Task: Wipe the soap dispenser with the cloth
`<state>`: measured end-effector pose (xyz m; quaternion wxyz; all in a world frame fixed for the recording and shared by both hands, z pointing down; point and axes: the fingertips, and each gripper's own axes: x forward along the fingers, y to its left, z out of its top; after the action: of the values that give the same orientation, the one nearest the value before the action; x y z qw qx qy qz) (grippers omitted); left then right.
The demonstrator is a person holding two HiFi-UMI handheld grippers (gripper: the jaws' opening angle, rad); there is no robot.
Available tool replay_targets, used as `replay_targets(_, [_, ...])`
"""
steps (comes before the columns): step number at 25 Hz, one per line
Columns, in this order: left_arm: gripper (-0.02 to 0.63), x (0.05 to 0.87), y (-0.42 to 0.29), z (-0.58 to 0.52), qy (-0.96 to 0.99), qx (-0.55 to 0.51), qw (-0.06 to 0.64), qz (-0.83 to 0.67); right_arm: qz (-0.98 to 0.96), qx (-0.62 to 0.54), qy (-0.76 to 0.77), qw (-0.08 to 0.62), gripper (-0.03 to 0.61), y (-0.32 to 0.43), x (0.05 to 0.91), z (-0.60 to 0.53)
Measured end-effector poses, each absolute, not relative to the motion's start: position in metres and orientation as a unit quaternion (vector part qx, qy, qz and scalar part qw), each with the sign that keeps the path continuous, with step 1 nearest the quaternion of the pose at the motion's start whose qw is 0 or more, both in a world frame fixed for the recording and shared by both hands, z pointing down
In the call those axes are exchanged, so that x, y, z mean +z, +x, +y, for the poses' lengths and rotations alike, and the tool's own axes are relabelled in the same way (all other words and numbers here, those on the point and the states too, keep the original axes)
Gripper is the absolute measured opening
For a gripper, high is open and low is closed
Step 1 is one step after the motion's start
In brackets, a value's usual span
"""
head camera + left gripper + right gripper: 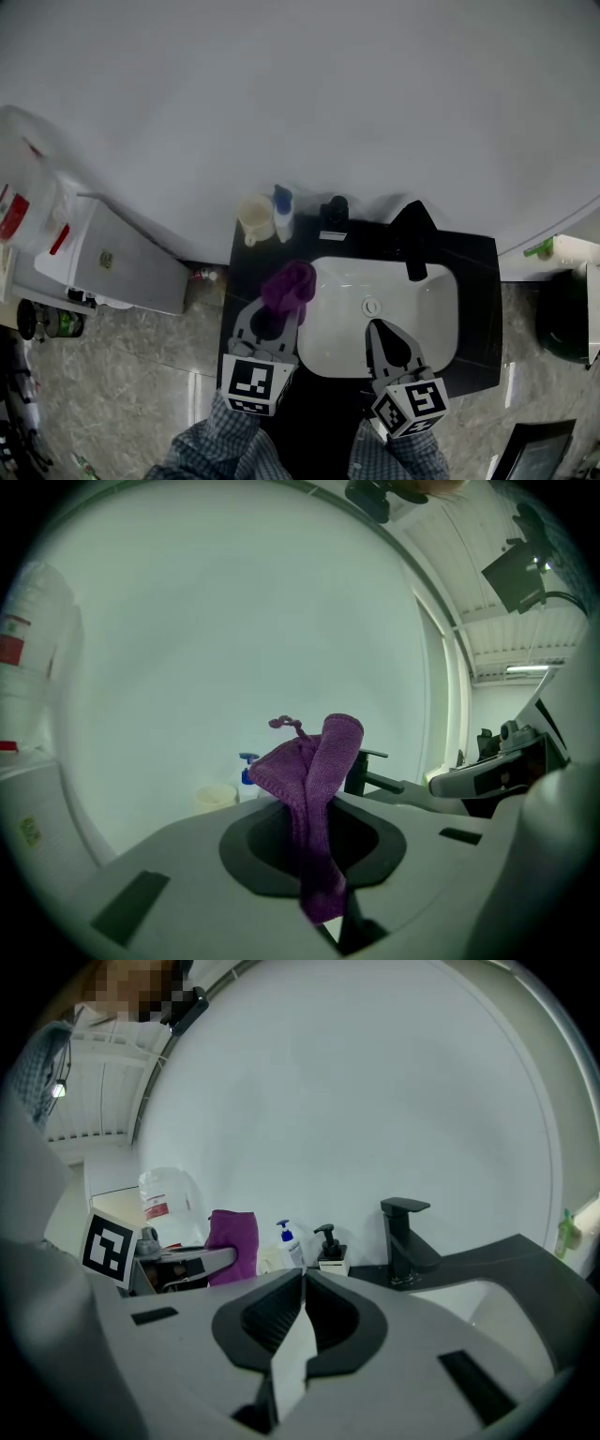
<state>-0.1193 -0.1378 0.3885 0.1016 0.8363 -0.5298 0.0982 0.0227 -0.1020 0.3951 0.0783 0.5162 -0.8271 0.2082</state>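
Head view places the black soap dispenser point(335, 213) at the back edge of the dark counter point(478, 281), against the wall, between a white bottle with a blue pump point(283, 216) and the black faucet point(413, 239). A cream cup point(255, 218) stands just left of the bottle. The purple cloth point(290, 286) is clamped in the left gripper point(274, 317), near the basin's point(422, 323) left rim and apart from the dispenser. The right gripper point(377, 326) hovers over the basin, jaws pressed together on nothing.
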Motion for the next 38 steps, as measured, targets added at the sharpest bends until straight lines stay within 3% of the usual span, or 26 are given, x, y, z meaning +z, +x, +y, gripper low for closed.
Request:
replay_targets(12, [0.06, 0.372, -0.113, -0.075, 0.825, 0.105, 0.081, -0.549, -0.844, 0.191, 0.497, 0.058, 0.025, 0.032, 0.382, -0.066])
replay_targets(27, [0.06, 0.357, -0.058, 0.061, 0.817, 0.083, 0.062, -0.568, -0.841, 0.17, 0.513, 0.04, 0.025, 0.11, 0.37, 0.084])
replay_targets(38, [0.06, 0.34, -0.044, 0.147, 0.804, 0.072, 0.055, -0.588, -0.852, 0.173, 0.493, 0.03, 0.025, 0.121, 0.363, 0.164])
